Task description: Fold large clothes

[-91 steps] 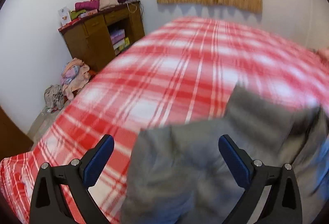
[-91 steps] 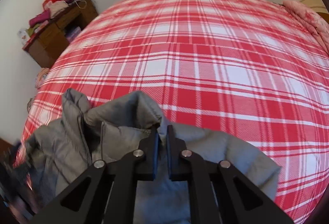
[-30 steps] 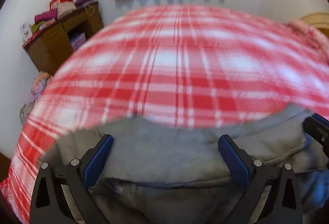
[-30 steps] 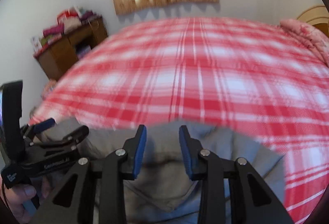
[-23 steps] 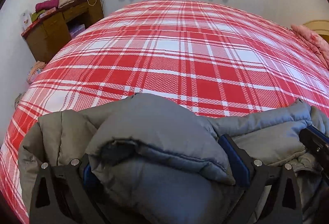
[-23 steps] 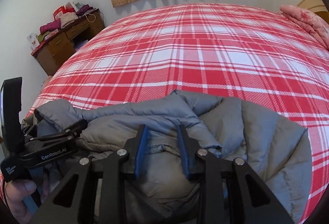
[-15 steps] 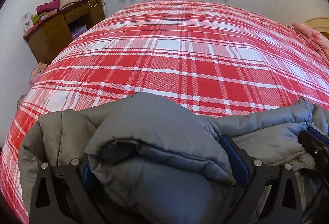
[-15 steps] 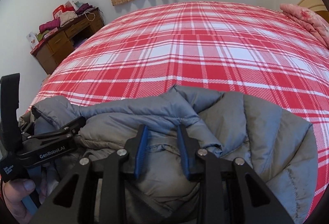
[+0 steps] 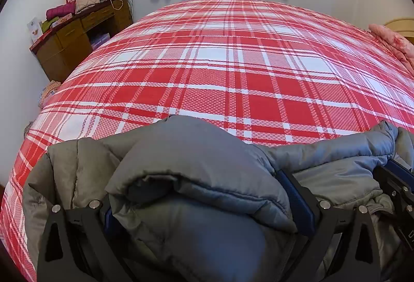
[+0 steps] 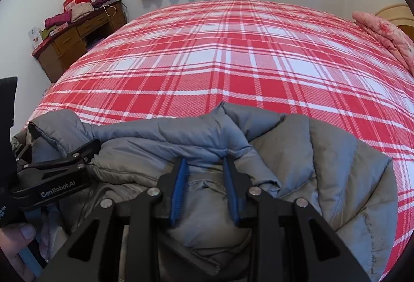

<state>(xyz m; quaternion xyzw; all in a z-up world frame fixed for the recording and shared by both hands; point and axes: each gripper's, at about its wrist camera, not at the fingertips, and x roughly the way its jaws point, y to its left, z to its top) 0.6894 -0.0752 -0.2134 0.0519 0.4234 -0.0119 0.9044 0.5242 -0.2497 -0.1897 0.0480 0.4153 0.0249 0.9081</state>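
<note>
The grey puffer jacket (image 9: 196, 165) lies bunched on the red plaid bedspread (image 9: 233, 69), right under both tools. The left gripper (image 9: 207, 194) has its jaws spread wide, with a thick padded fold bulging up between its fingers and hiding much of the left one. The right gripper (image 10: 204, 178) is partly spread — its blue pads (image 10: 178, 188) flank a crease of jacket without pressing it — and the left gripper sits just to its left.
</note>
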